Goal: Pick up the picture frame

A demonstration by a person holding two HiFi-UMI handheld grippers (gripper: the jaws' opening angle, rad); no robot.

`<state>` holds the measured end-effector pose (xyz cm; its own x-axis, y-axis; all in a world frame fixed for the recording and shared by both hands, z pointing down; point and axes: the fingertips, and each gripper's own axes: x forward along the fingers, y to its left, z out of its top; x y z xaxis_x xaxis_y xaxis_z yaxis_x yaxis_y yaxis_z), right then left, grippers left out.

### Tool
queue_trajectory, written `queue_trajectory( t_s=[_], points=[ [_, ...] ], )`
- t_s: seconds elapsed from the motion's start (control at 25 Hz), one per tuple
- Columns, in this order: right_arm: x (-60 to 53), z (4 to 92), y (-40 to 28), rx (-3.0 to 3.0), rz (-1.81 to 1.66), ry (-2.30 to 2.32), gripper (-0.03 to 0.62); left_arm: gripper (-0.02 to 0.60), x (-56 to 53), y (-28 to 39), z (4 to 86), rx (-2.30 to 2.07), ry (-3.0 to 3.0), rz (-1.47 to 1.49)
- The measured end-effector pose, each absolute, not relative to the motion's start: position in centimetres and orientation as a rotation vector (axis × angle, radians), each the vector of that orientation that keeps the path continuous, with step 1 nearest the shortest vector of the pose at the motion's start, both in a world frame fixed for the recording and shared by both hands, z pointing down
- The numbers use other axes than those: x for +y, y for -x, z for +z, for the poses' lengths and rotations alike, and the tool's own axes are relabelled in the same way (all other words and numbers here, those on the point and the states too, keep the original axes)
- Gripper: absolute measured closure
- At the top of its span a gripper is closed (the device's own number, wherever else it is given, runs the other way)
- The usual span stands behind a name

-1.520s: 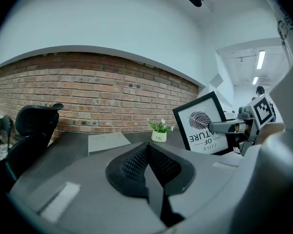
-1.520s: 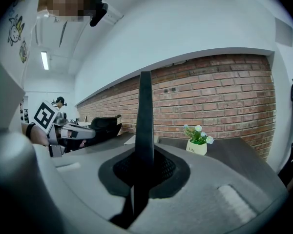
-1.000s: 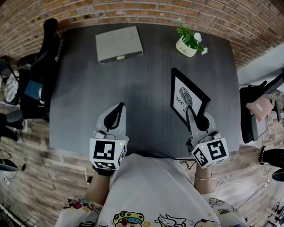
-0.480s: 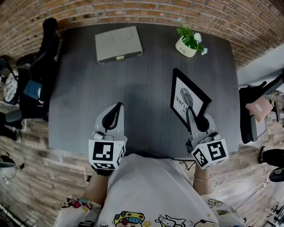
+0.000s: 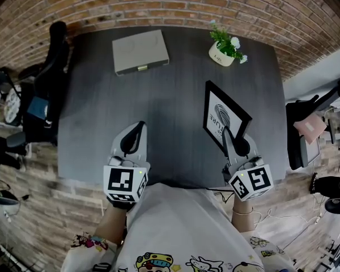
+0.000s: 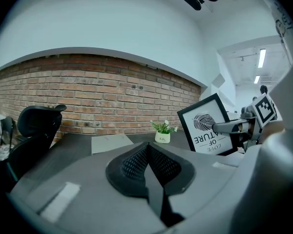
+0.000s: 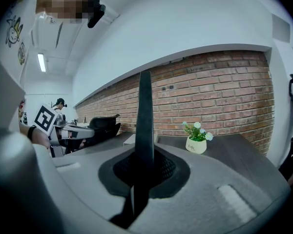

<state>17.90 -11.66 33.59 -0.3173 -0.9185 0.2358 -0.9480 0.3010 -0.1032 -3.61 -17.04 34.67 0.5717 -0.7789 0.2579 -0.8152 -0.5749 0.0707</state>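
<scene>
Nothing has shifted since a second ago: both your grippers sit where they were. Your right gripper [image 5: 231, 139] is clamped on the near edge of the picture frame [image 5: 225, 115], likely because that thin border is all the jaws can bite. It holds the frame tilted over the table's [image 5: 175, 95] right side. Your left gripper [image 5: 135, 132] is closed on nothing, idle. You cannot tell whether the frame's far corner clears the table, and the right gripper view shows it only edge-on.

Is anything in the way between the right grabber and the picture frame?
No, nothing. The right gripper is shut on the picture frame at its near edge. The plant pot and the grey box sit farther back on the table, well clear.
</scene>
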Motion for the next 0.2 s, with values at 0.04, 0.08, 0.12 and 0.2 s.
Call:
queue_trajectory(
  t_s=[0.04,0.08,0.12,0.2],
  points=[
    [-11.66,33.61,-17.94,-2.423,0.339,-1.750,0.582,0.569,-16.98,3.58,34.71,-1.344,-2.617,0.295],
    [-11.67,33.62,-17.98,-2.421,0.341,-1.749,0.582,0.569,-16.94,3.54,34.74,-1.346,-2.613,0.293],
    [-11.68,33.63,-18.04,-2.420,0.343,-1.749,0.582,0.569,-16.90,3.47,34.77,-1.348,-2.610,0.291],
    [-11.70,33.65,-18.17,-2.419,0.348,-1.750,0.582,0.569,-16.83,3.33,34.80,-1.351,-2.604,0.287]
  ],
)
